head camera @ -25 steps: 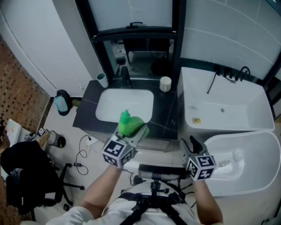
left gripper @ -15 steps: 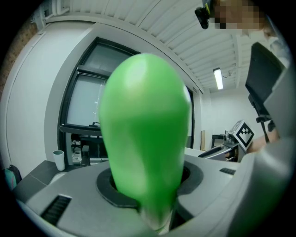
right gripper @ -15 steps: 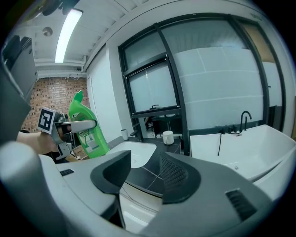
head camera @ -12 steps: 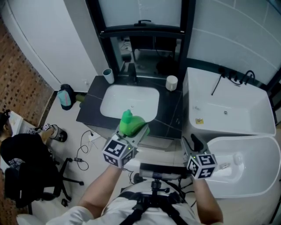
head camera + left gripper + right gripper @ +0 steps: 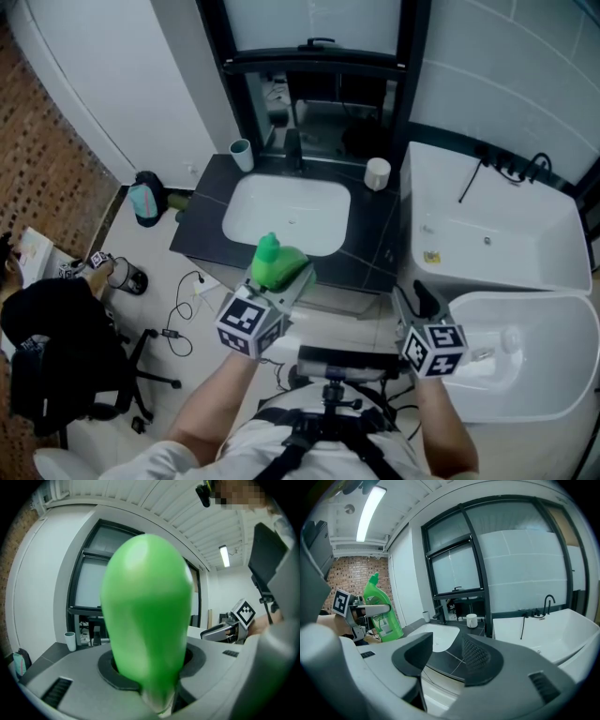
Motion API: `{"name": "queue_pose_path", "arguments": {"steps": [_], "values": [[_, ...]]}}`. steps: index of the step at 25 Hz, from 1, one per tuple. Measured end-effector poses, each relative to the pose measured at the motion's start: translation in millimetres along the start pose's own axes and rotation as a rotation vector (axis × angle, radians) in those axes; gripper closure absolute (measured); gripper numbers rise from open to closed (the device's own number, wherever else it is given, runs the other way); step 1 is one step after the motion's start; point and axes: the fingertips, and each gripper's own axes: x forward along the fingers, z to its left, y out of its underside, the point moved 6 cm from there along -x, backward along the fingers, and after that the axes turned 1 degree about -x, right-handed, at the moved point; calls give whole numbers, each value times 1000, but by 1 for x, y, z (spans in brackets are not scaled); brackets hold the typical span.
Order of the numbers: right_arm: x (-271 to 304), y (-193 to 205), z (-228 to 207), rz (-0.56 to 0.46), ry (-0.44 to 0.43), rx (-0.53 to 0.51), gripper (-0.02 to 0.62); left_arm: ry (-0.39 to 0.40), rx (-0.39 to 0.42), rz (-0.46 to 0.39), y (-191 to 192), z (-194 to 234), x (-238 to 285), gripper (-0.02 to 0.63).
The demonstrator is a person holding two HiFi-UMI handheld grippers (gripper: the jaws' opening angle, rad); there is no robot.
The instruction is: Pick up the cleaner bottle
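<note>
Two grippers: my left gripper (image 5: 289, 284) clamps the cleaner bottle (image 5: 145, 611); right gripper (image 5: 447, 656) gapes empty.
Bottle: I judge it light, slick plastic; mid-body between the jaws suits.

Centre: white rectangular ceramic basin (image 5: 286, 216) sunk in dark stone counter (image 5: 202, 220). Behind basin, black metal tap (image 5: 293, 150). At counter's back left corner, pale plastic cup (image 5: 242, 153); at back right, white round jar (image 5: 377, 173). Behind counter, black-framed window (image 5: 314, 56). Just right of counter, white rectangular bathtub (image 5: 497, 234); nearer, white rounded tub (image 5: 525, 375). On floor left of counter, teal bottle (image 5: 145, 202); nearer, black office chair (image 5: 56, 366). In front of basin, green plastic cleaner bottle (image 5: 275, 265) between jaws of left gripper (image 5: 292, 279). Right gripper (image 5: 417, 302) well to its right, beside rounded tub.
</note>
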Motion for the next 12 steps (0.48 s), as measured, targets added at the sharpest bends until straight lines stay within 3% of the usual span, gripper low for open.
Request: {"name": "queue_pose_path", "arguments": {"steps": [12], "values": [[10,-6,16,12,-29,-10,396,-34,5,14,3,16,-21,443]]}}
